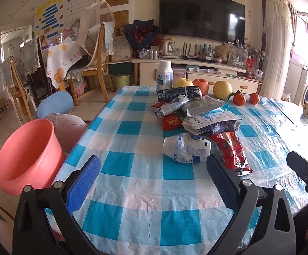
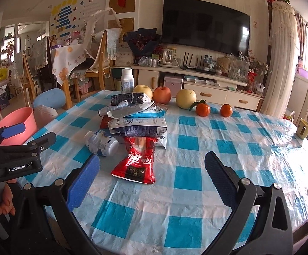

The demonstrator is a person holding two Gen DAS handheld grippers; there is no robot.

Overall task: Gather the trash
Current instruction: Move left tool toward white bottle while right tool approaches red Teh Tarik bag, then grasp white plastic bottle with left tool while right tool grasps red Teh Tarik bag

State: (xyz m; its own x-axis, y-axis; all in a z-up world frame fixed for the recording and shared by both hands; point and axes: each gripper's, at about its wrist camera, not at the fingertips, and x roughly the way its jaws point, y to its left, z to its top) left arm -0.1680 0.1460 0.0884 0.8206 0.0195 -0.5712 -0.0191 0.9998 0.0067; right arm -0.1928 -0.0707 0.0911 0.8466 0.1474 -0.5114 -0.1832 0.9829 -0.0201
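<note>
Two grippers, left gripper (image 1: 154,176) and right gripper (image 2: 152,175) both spread empty, trash pile (image 1: 196,114) overlapping, labels unreadable.

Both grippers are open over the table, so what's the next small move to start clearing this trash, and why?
Probably ease the right gripper forward onto the red snack packet. It lies nearest, straight ahead between the open fingers, at the front of the pile. The left gripper is open too, and the pink bucket waits off the table's left edge.
</note>
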